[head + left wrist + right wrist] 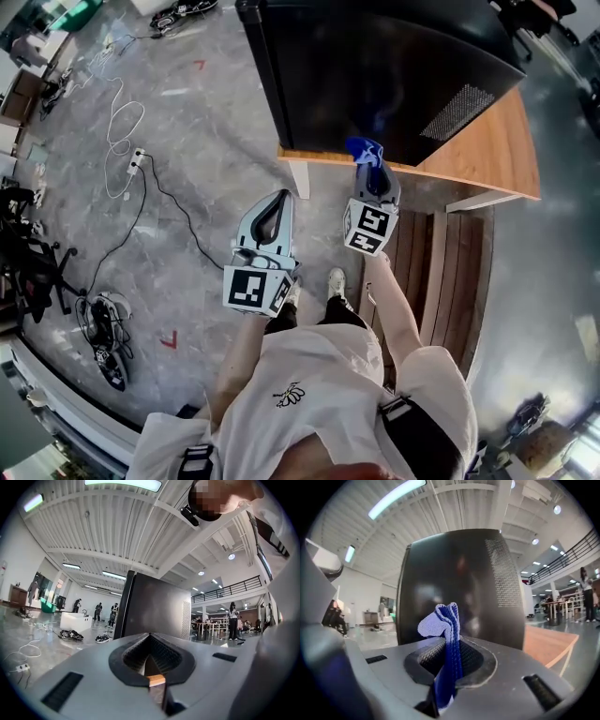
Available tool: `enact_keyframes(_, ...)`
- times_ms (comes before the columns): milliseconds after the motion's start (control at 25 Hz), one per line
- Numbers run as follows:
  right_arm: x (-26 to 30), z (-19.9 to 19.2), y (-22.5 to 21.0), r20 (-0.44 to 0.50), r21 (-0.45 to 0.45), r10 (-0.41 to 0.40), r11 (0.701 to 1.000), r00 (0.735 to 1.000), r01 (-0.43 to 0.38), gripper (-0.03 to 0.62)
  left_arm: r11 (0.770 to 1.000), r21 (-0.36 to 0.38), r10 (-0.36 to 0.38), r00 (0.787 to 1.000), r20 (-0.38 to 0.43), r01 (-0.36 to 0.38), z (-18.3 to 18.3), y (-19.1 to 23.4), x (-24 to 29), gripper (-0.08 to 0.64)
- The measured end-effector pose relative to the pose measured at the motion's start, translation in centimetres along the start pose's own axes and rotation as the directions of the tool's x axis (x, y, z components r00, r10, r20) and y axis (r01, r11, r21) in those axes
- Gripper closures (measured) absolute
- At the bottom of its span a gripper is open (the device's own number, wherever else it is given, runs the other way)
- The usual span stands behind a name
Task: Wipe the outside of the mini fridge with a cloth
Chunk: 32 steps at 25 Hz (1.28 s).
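I'm holding my left gripper out over the floor, jaws pinched together on nothing. My right gripper is clamping the blue cloth, bunched up close to the black mini fridge that's sitting on the wooden table.

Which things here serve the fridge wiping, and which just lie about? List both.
Job: mini fridge; blue cloth; right gripper, clamped on the cloth.
Lying about: left gripper, shut and empty; power strip; white cable; black chair.
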State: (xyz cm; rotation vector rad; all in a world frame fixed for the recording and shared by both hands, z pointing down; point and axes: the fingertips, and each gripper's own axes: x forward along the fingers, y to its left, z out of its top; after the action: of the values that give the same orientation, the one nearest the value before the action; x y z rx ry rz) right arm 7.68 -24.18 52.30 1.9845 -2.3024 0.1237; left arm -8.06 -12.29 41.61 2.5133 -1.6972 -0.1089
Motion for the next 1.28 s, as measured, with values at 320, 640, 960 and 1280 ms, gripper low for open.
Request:
enact_keyframes(320, 5.0, 1.3, 16.2, 0.041, -0.068, 0.254, 0.966, 0.966, -0.251, 0.531, 0.999, 0.034, 0.039, 0.999, 0.008, -0.039, 0.6, 2.2, -1.3, 0.555)
enact_keyframes(640, 7.6, -0.2, 19.2, -0.015, -0.174, 0.251, 0.953, 0.968, -0.250, 0.531, 0.998, 0.030, 0.049, 0.999, 0.017, -0.050, 0.6, 3.1, -1.8, 0.555)
enact_keyframes(960, 6.2, 0.3, 12.1, 0.009, -0.152, 0.135, 0.980, 0.991, -0.132, 0.531, 0.999, 0.023, 0.029, 1.000, 0.009, -0.029, 0.1, 2.3, -1.4, 0.555)
enact_keyframes(1280, 4.4, 0.2, 2.4, 0.017, -0.159, -0.013, 0.987, 1.000, 0.016, 0.531, 1.000, 0.026, 0.000, 1.000, 0.014, 0.000, 0.0, 0.8, -0.5, 0.555)
